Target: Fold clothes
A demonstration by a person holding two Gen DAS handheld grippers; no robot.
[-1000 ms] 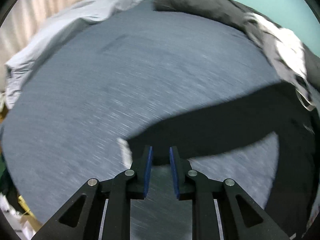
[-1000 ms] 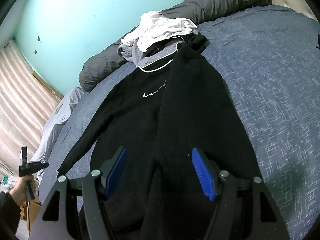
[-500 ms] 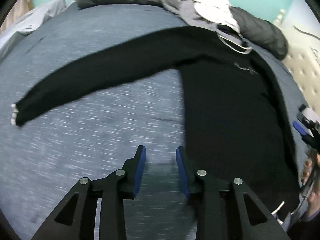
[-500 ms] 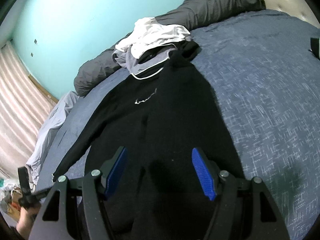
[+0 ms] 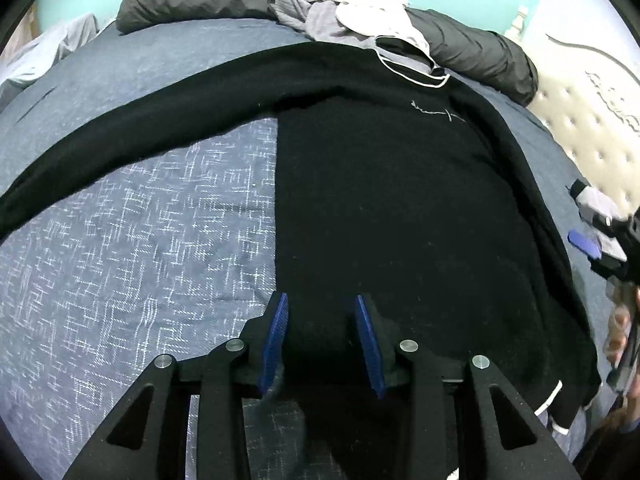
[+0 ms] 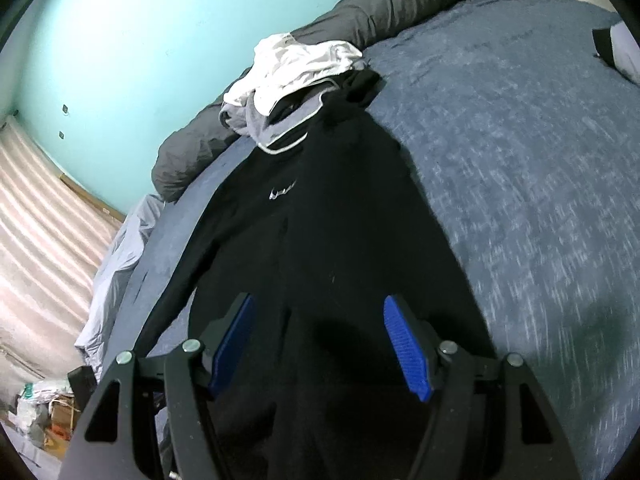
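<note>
A black long-sleeved sweater [image 5: 400, 208] lies spread flat on the blue bedspread [image 5: 140, 248], collar far, one sleeve [image 5: 120, 136] stretched out to the left. It also shows in the right wrist view [image 6: 340, 240]. My left gripper [image 5: 322, 320] is open and empty, just above the sweater's lower left hem corner. My right gripper [image 6: 320, 332] is wide open and empty, hovering over the sweater's lower body. The right gripper also shows at the right edge of the left wrist view [image 5: 600, 240].
A pile of white and grey clothes [image 5: 360, 16] lies at the sweater's collar, against a dark grey rolled duvet [image 5: 192, 0]. A padded headboard [image 5: 592, 120] stands at the right. A light sheet [image 6: 116, 260] hangs off the bed's left side by the curtain [image 6: 32, 240].
My left gripper swung right, from the sleeve's cuff to the sweater's lower hem, and opened a little. My right gripper stayed open and drifted slightly over the sweater.
</note>
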